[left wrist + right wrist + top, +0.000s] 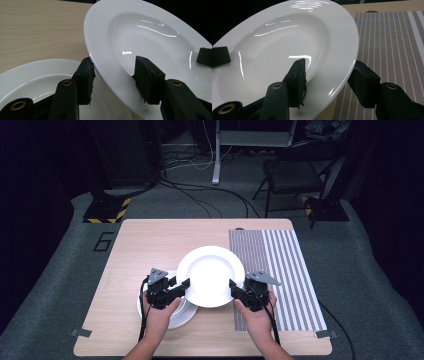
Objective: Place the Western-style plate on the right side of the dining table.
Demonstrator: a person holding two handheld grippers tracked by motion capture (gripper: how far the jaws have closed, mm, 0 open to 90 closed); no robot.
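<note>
Both claws grip one white plate (210,275) from opposite sides. Left claw (183,286) is clamped on the plate's left rim: in the left gripper view one pad sits under the rim and the other presses on the inner face. Right claw (234,287) is clamped on the right rim in the same way, one pad inside the bowl of the plate, the other beneath its edge. The plate hangs above the bench (150,240), tilted in both gripper views, between a second white plate (175,317) lying on the wood under the left hand (159,316) and a striped placemat (285,265) beside the right hand (257,317).
</note>
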